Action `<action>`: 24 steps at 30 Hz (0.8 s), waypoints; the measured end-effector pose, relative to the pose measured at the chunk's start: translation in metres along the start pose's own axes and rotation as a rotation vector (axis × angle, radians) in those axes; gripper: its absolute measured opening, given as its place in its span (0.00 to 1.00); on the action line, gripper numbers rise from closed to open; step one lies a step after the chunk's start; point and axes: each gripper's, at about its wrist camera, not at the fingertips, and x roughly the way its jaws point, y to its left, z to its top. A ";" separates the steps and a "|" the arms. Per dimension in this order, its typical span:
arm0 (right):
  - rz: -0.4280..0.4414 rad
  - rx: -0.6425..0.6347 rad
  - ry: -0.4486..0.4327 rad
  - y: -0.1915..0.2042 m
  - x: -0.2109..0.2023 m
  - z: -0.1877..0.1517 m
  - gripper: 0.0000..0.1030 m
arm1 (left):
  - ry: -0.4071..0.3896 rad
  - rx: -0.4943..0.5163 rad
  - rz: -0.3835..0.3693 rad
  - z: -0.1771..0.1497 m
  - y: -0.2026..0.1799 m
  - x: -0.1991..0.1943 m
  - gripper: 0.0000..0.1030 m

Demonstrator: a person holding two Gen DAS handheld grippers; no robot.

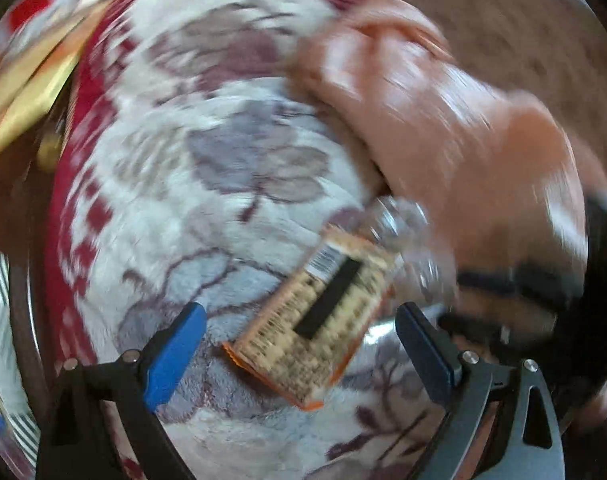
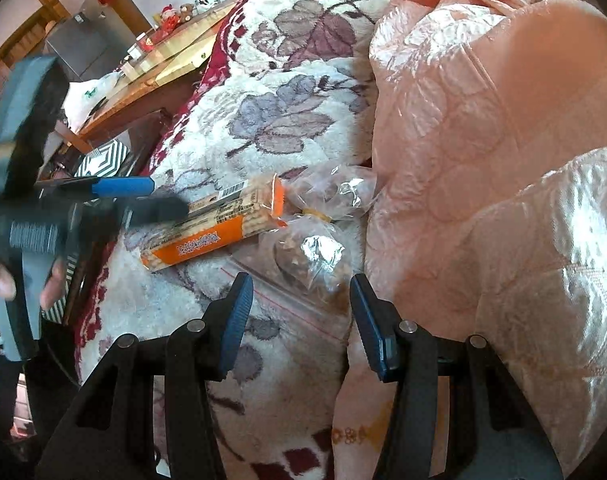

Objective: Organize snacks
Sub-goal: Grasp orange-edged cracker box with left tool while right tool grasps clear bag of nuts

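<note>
An orange cracker packet (image 1: 315, 316) lies on the floral fleece blanket (image 1: 223, 152), label side up. My left gripper (image 1: 299, 320) is open, its blue fingers on either side of the packet just above it; this view is blurred. In the right wrist view the packet (image 2: 219, 224) lies beside two clear bags of snacks (image 2: 311, 256), and the left gripper (image 2: 163, 198) hovers over the packet's left end. My right gripper (image 2: 299, 320) is open and empty, above the nearer clear bag.
A peach quilted duvet (image 2: 503, 160) is heaped along the right of the blanket. A wooden table (image 2: 155, 76) with clutter stands beyond the bed at the upper left. A striped box (image 2: 103, 156) sits below it.
</note>
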 end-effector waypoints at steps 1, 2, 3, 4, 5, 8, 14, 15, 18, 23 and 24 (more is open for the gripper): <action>-0.003 -0.004 0.003 0.001 0.001 0.000 0.49 | 0.009 0.036 -0.007 -0.001 -0.004 0.002 0.94; -0.004 -0.009 0.006 0.002 0.002 0.000 0.49 | 0.020 0.066 -0.021 0.000 -0.009 0.006 0.94; -0.004 -0.011 0.009 0.002 0.002 -0.001 0.49 | 0.028 0.081 -0.032 0.000 -0.011 0.008 0.94; -0.006 -0.013 0.013 0.002 0.003 -0.001 0.49 | 0.036 0.089 -0.039 0.003 -0.012 0.012 0.94; -0.008 -0.014 0.015 0.003 0.004 -0.001 0.49 | 0.041 0.091 -0.040 0.005 -0.014 0.017 0.94; -0.008 -0.008 0.017 0.001 0.004 0.000 0.49 | 0.067 0.085 -0.027 0.010 -0.012 0.033 0.94; -0.016 -0.004 0.023 0.000 0.008 0.001 0.49 | 0.040 0.051 0.009 0.012 -0.003 0.043 0.62; -0.016 0.001 0.021 0.000 0.009 0.002 0.49 | 0.032 0.042 0.008 0.011 0.000 0.042 0.61; -0.011 0.034 0.009 -0.002 0.014 0.010 0.49 | 0.003 0.003 0.031 0.003 0.009 0.032 0.59; 0.005 0.078 0.053 -0.002 0.053 0.022 0.68 | -0.045 -0.080 0.090 -0.016 0.021 0.013 0.57; 0.013 0.084 0.048 0.000 0.057 0.022 0.68 | -0.051 -0.091 0.100 -0.021 0.023 0.009 0.57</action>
